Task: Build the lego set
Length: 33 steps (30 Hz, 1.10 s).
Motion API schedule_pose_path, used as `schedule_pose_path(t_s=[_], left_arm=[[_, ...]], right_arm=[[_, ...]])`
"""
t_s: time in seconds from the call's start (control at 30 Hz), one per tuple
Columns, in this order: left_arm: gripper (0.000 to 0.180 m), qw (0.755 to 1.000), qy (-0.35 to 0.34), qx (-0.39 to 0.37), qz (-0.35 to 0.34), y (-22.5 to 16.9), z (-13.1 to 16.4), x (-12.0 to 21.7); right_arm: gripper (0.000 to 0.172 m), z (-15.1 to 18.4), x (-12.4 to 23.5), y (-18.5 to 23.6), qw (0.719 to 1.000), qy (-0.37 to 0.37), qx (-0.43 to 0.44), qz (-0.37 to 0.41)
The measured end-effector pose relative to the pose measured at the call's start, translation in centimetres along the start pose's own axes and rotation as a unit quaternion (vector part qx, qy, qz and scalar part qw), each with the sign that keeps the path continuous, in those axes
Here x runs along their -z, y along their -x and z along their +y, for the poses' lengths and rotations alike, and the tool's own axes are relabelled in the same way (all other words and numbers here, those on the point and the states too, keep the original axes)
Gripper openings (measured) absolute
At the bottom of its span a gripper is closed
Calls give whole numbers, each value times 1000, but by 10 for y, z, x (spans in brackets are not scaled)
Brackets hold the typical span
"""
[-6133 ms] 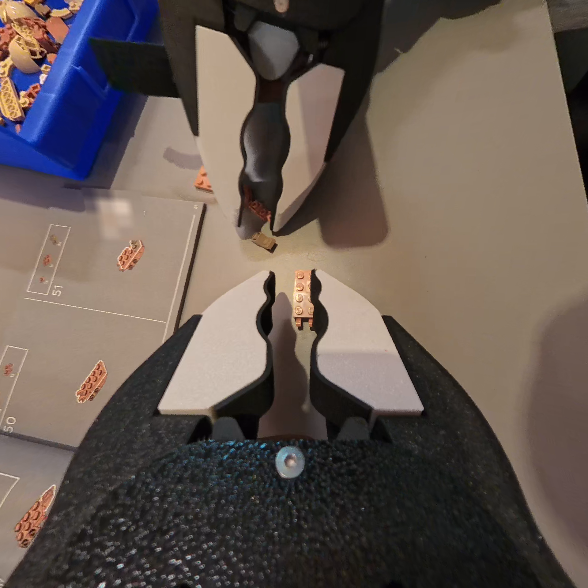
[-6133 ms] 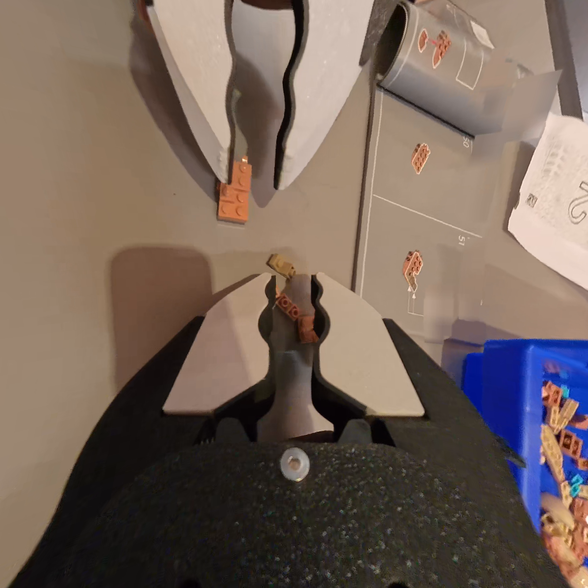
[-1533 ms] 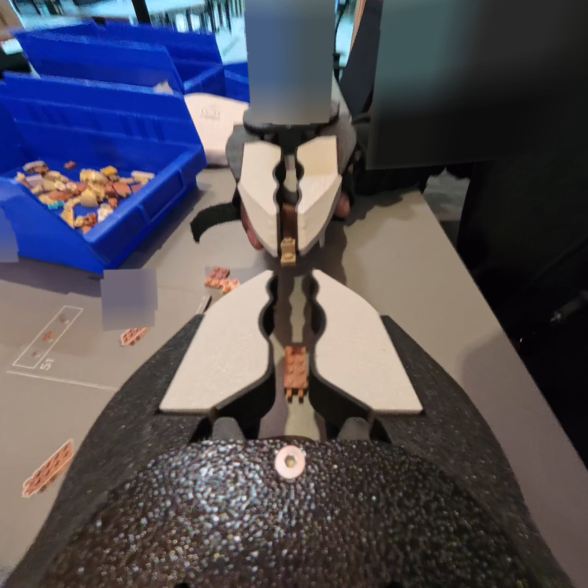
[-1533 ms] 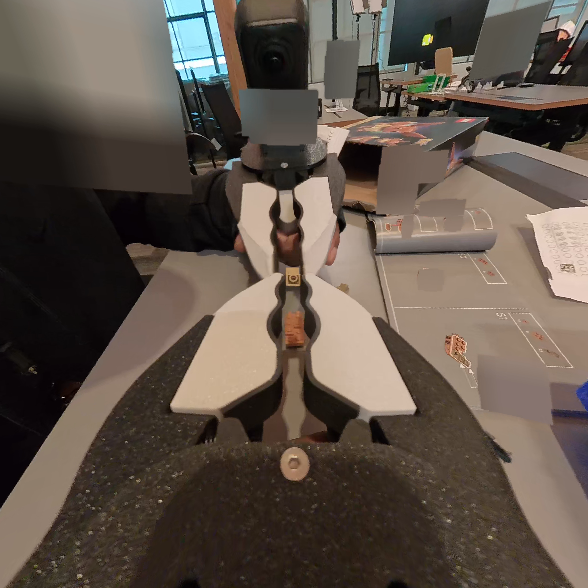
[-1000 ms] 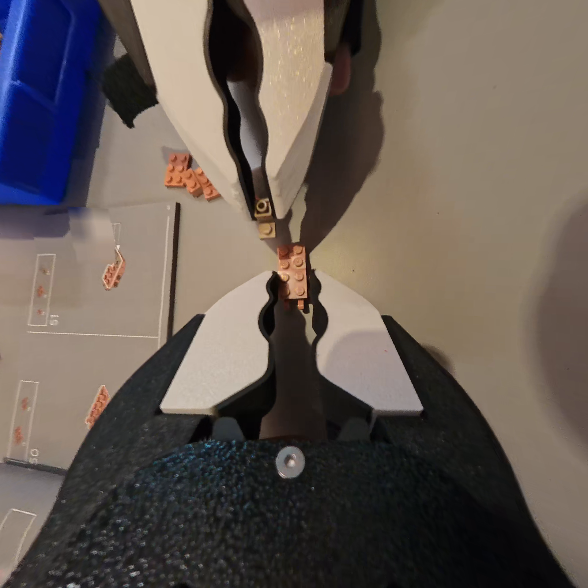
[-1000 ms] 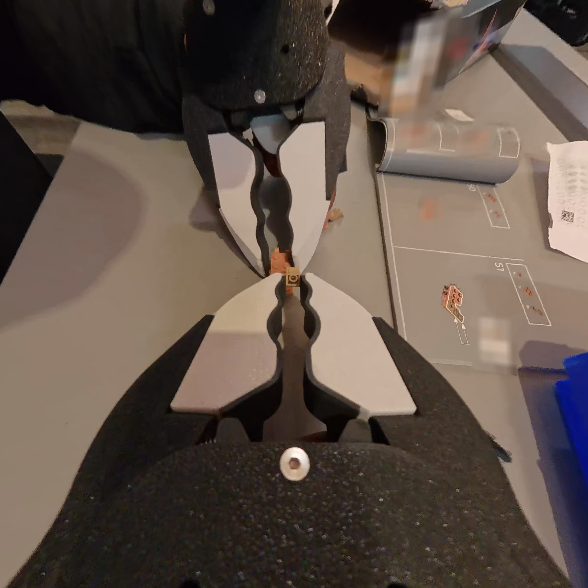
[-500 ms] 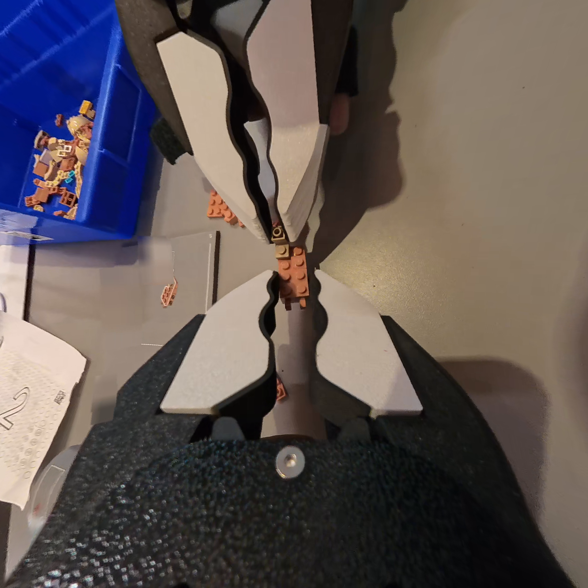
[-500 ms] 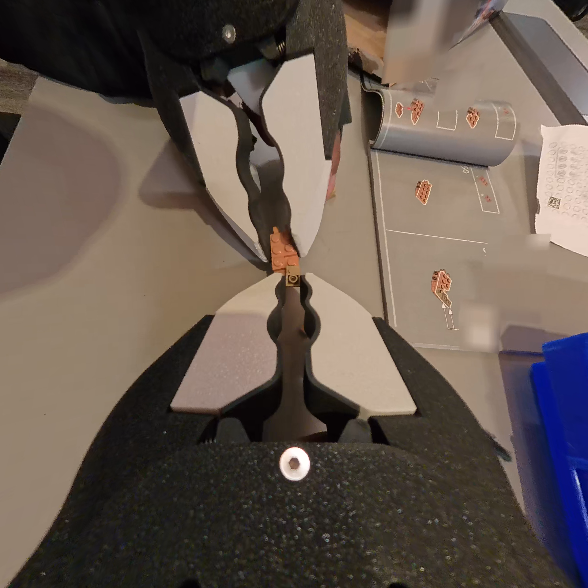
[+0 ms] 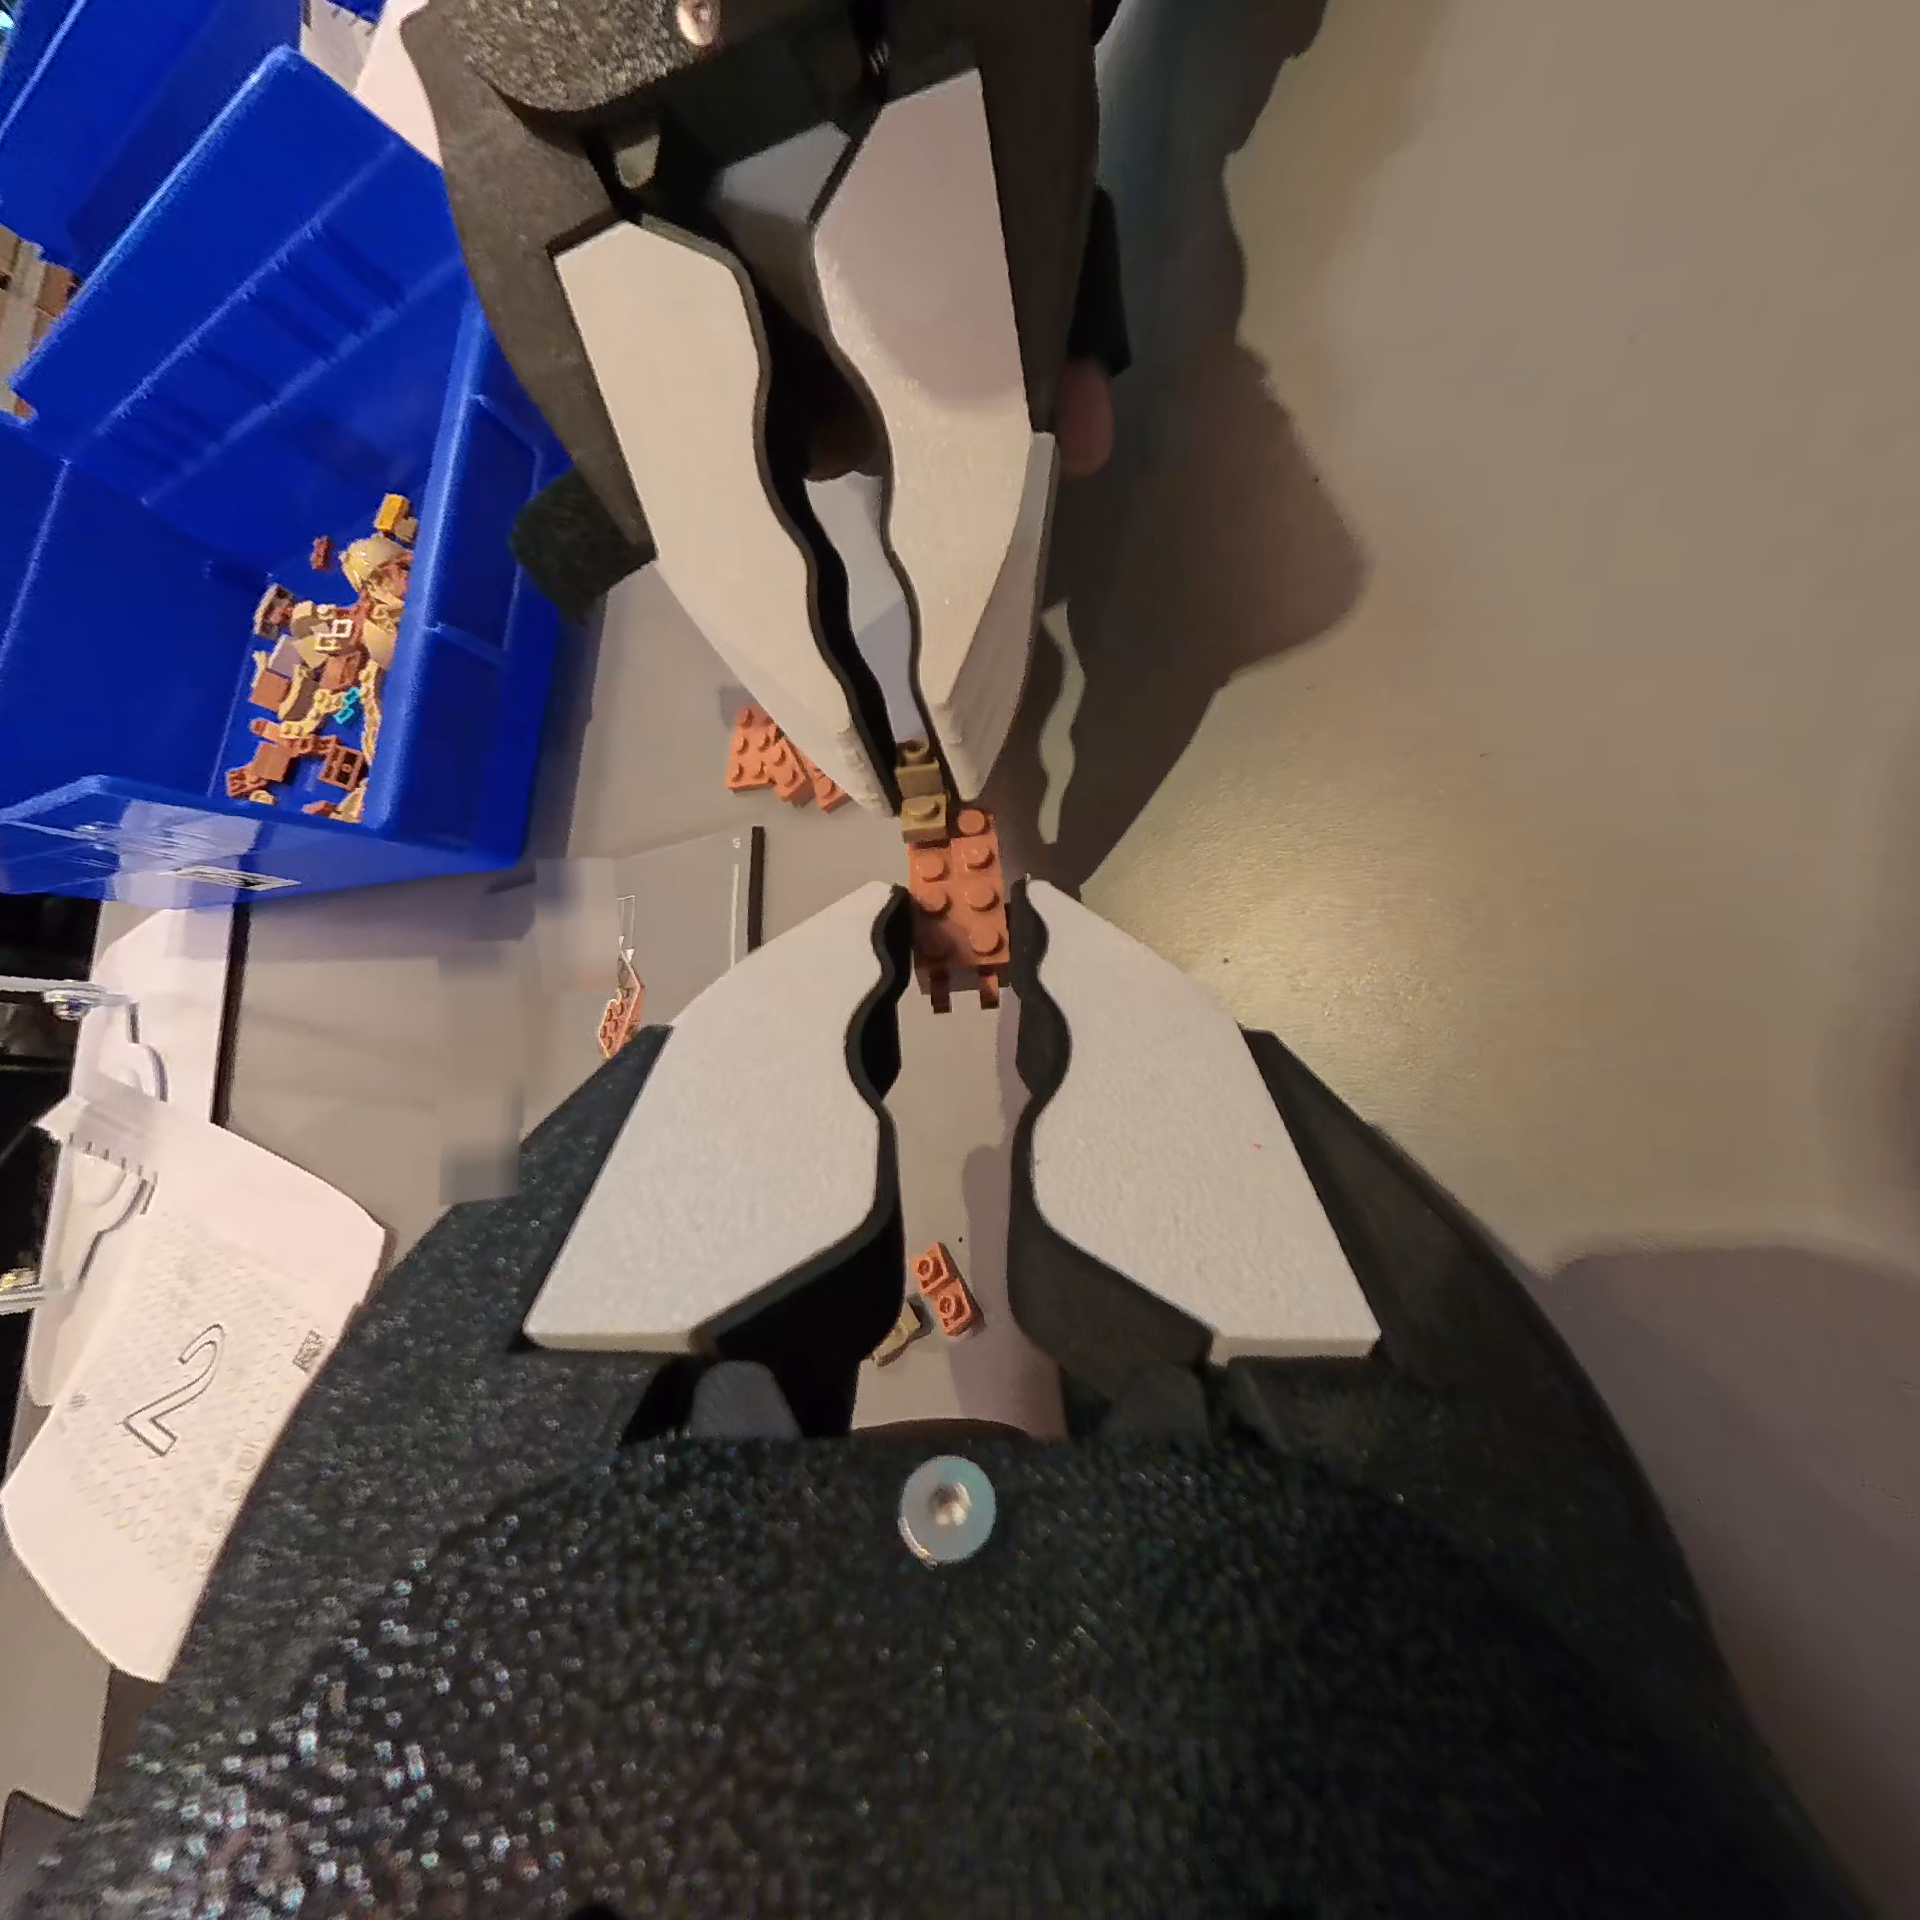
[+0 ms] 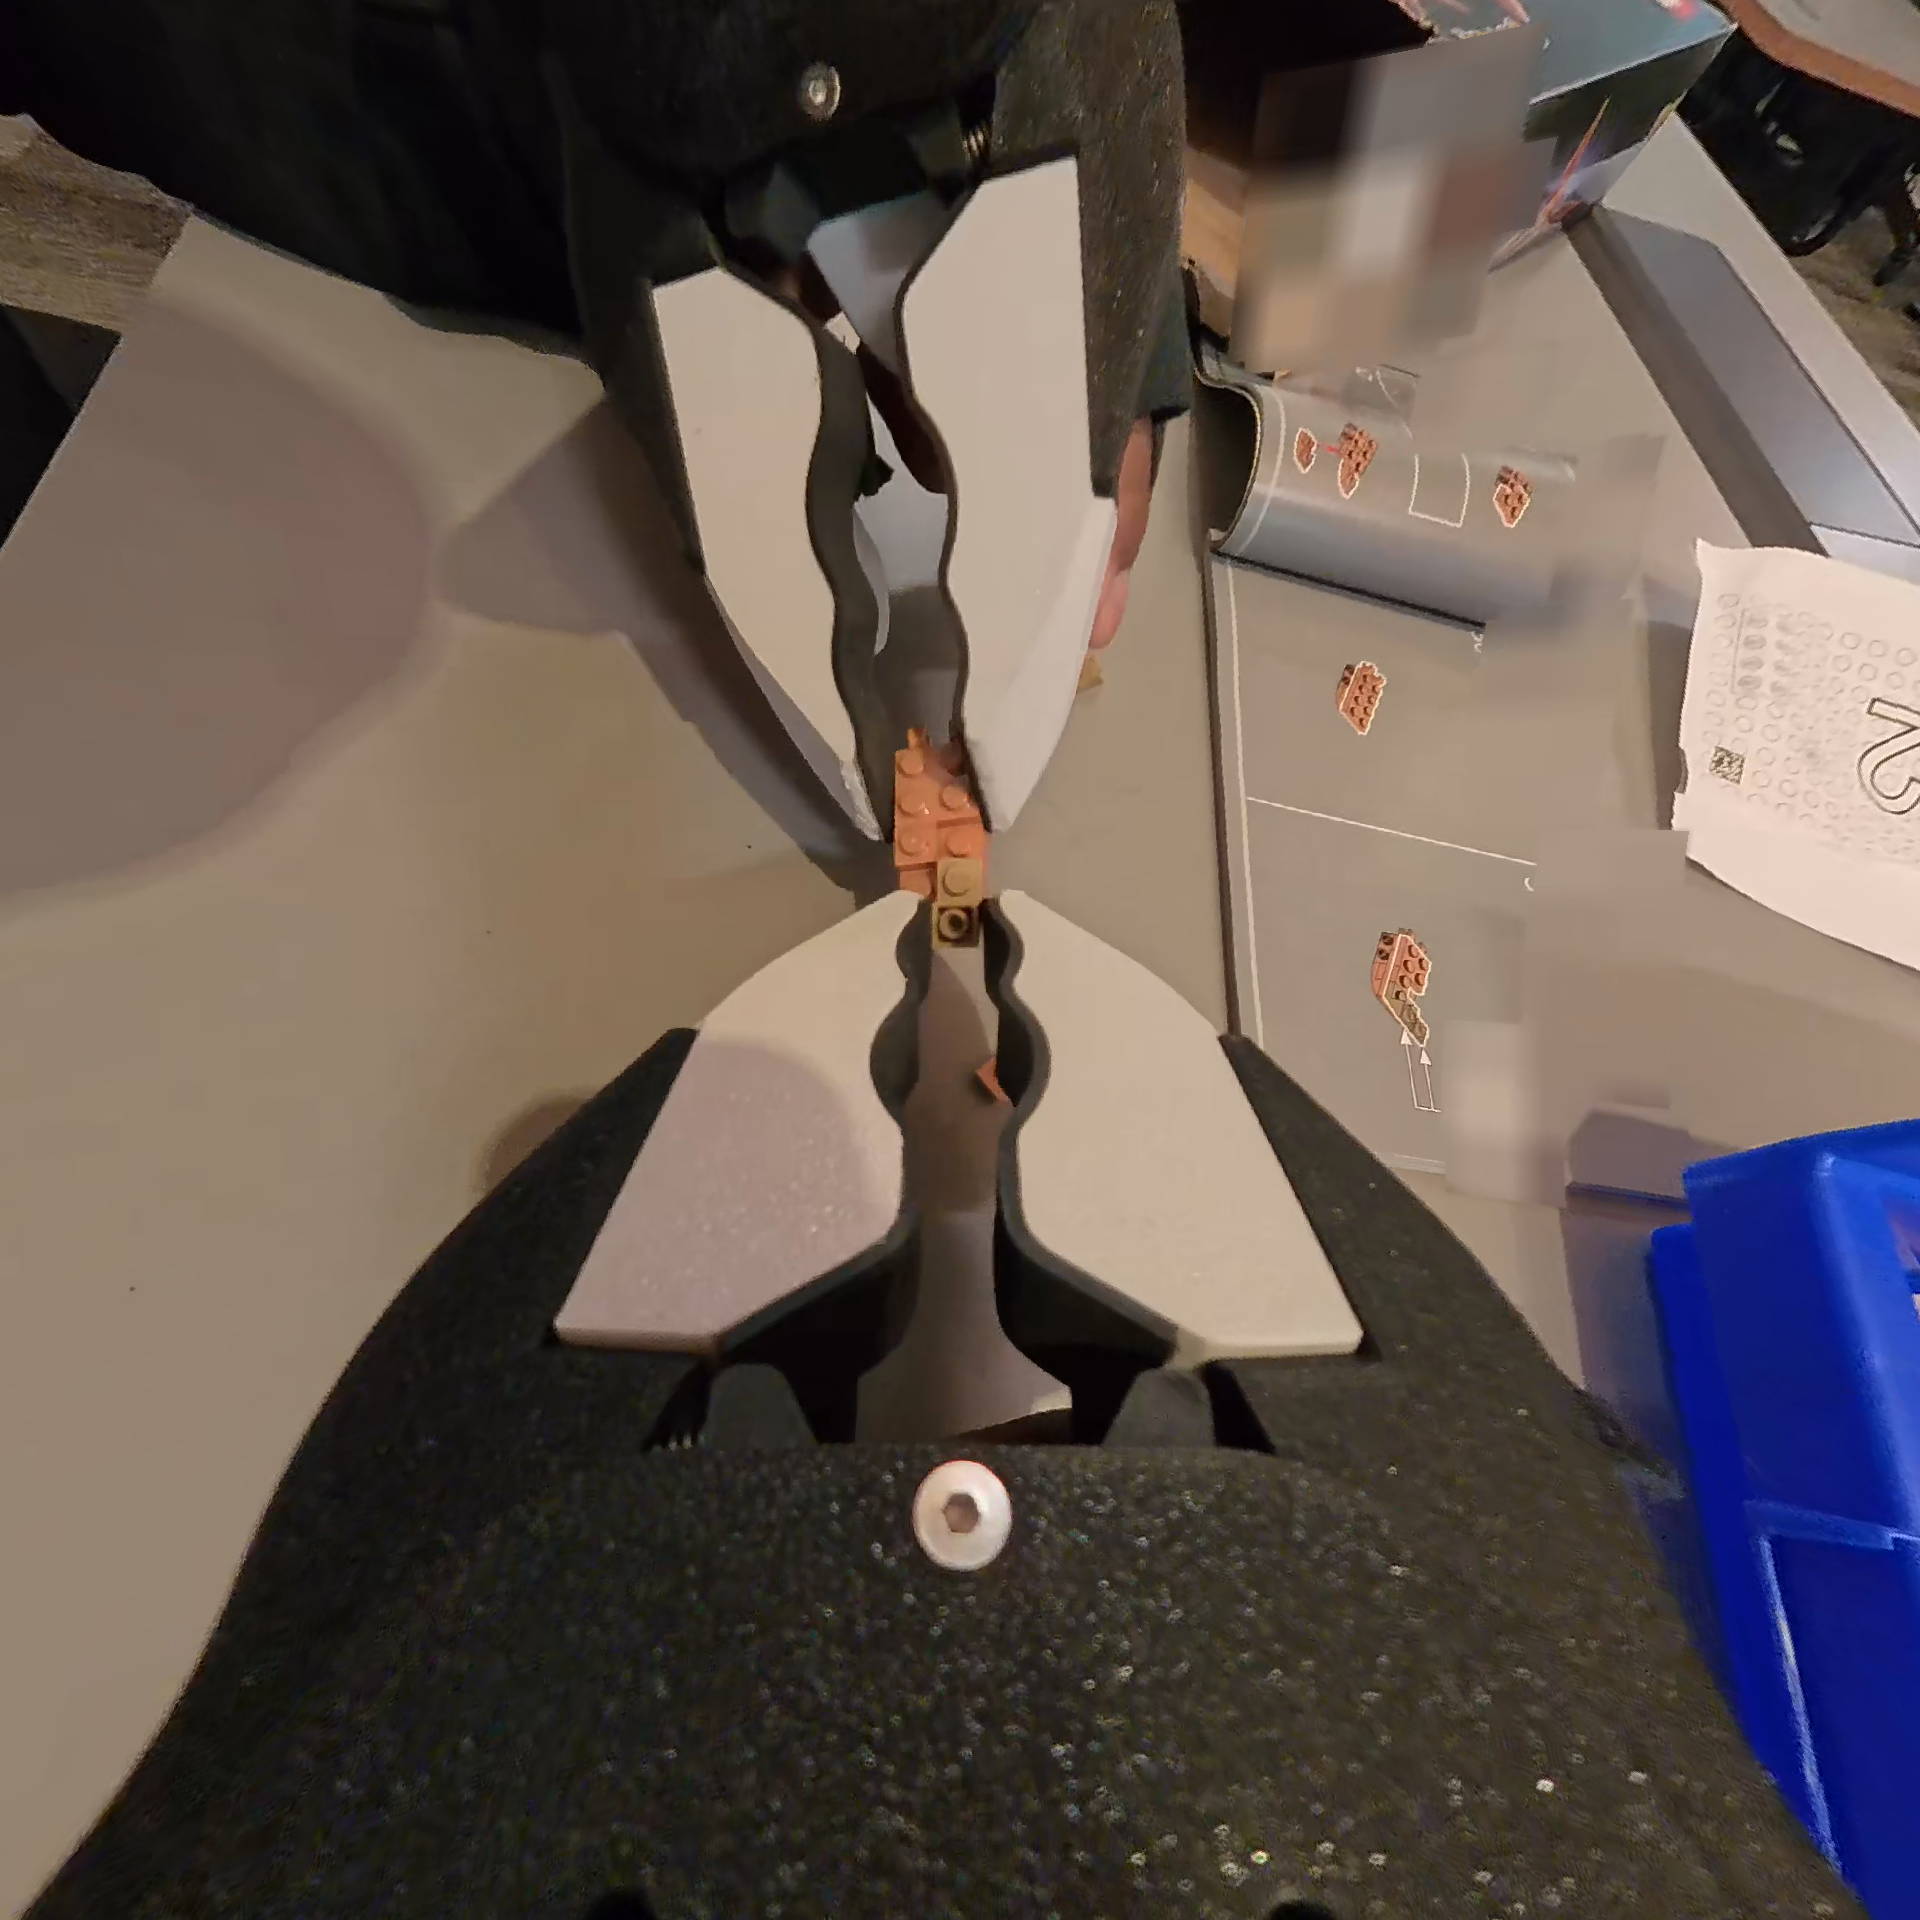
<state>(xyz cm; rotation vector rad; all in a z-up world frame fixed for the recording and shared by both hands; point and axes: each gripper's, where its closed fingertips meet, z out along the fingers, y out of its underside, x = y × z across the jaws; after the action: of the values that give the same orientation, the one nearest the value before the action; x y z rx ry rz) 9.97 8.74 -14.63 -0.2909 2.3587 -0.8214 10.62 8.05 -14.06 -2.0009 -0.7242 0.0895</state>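
Left wrist view puts my left gripper (image 9: 956, 914) tip to tip with the right gripper (image 9: 920, 774), which comes in from the top of the view. My left fingers are pinching an orange-brown studded plate (image 9: 961, 904) by its two long sides, with its far end sticking out past the fingertips. The right gripper (image 10: 958, 925) is pressed onto a small tan piece (image 10: 956, 904); I see its pads squeezing the near half, while the far half sits on a corner of the orange-brown plate (image 10: 930, 816). Both pieces are held up above the grey counter (image 9: 1558, 727).

On the counter beyond the fingertips lies a cluster of orange-brown plates (image 9: 769, 758), partly hidden by the right gripper. Between my left fingers, lower down, I see two loose small pieces (image 9: 940, 1288) on the counter. A blue bin (image 9: 260, 623) with mixed brown and tan parts stands to the left. An open grey instruction booklet (image 10: 1382, 831) lies right of the grippers in the right wrist view, with a white printed sheet (image 10: 1808, 748) beyond it.
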Motion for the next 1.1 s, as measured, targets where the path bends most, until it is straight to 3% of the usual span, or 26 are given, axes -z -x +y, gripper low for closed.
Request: schedule_pose_path(t_s=[0.33,0.7,1.1], left_arm=[[17,1000,8,-14,-21,4,-1,1],[17,997,9,-61,-41,5,-6,2],[17,988,22,-109,-109,19,-12,10]], right_arm=[[8,-3,2,-4,998,13,40,40],[8,-4,5,-3,979,46,175,95],[8,-12,8,-15,966,49,188,169]])
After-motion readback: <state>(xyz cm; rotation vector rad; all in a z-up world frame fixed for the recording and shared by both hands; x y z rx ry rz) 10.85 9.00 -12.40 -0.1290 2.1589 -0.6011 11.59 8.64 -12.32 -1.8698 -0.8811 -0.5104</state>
